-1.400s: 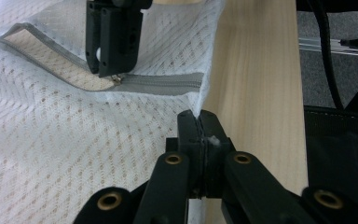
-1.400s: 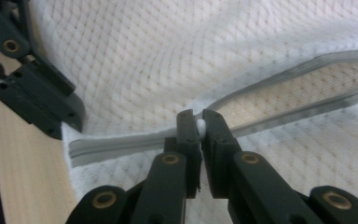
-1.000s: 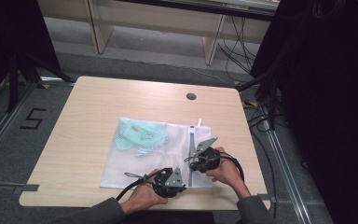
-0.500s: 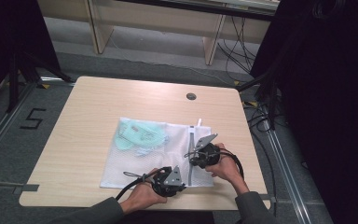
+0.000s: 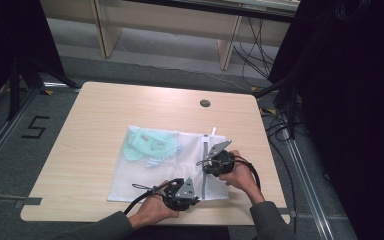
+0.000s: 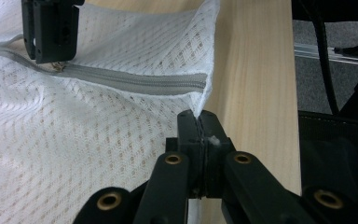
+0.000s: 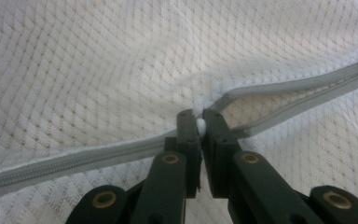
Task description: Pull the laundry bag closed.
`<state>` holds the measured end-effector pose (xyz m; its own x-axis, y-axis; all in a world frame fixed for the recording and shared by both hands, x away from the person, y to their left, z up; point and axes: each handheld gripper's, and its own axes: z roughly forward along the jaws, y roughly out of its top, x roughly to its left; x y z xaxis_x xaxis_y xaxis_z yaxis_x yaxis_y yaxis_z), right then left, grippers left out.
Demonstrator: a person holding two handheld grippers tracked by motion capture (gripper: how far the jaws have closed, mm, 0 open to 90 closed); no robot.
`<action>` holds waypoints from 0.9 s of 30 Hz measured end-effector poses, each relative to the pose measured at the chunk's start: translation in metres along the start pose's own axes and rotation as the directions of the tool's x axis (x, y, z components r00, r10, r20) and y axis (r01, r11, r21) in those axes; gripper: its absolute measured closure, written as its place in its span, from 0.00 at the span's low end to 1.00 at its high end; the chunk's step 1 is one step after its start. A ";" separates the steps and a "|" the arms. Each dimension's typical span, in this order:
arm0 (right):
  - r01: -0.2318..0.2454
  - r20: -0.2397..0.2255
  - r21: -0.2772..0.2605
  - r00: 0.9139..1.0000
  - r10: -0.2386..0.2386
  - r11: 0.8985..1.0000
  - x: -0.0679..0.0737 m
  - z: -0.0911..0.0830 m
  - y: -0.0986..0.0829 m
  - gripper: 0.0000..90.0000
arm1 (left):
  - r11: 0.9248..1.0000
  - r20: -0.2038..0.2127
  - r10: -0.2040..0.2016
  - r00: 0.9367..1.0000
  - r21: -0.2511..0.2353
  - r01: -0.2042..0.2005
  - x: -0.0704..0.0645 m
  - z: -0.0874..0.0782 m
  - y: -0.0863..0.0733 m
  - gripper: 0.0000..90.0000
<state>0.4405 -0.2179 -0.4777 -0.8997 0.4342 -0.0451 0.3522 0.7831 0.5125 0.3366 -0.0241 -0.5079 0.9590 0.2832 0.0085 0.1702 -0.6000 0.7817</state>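
one mesh bag (image 5: 155, 170); left tongs (image 6: 198, 122) clamp its corner, right tongs (image 7: 198, 122) clamp its one zipper pull (image 7: 200, 125).

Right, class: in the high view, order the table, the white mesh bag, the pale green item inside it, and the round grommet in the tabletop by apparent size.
1. table
2. white mesh bag
3. pale green item inside the bag
4. round grommet

All four lie on the one tabletop, so nearness to the camera does not change the order.
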 end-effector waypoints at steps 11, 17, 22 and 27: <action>-0.006 0.022 -0.018 1.000 0.006 1.000 -0.003 -0.001 0.002 0.96 | 1.000 0.001 0.004 1.000 0.003 -0.004 0.001 -0.001 0.001 0.98; -0.007 0.023 -0.015 1.000 0.008 1.000 -0.005 0.001 0.003 0.96 | 1.000 -0.002 0.000 1.000 -0.001 0.000 0.001 -0.002 0.001 0.98; -0.023 0.016 -0.017 1.000 0.023 1.000 -0.006 0.001 0.003 0.96 | 1.000 0.002 0.007 1.000 0.004 -0.007 0.001 -0.002 0.001 0.99; -0.020 0.025 -0.021 0.999 0.020 1.000 -0.009 0.002 0.004 0.96 | 1.000 0.002 0.008 1.000 0.005 -0.008 0.001 -0.003 0.001 0.99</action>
<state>0.4503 -0.2174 -0.4770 -0.8857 0.4609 -0.0564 0.3641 0.7647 0.5316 0.3372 -0.0225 -0.5051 0.9609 0.2764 0.0135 0.1634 -0.6061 0.7784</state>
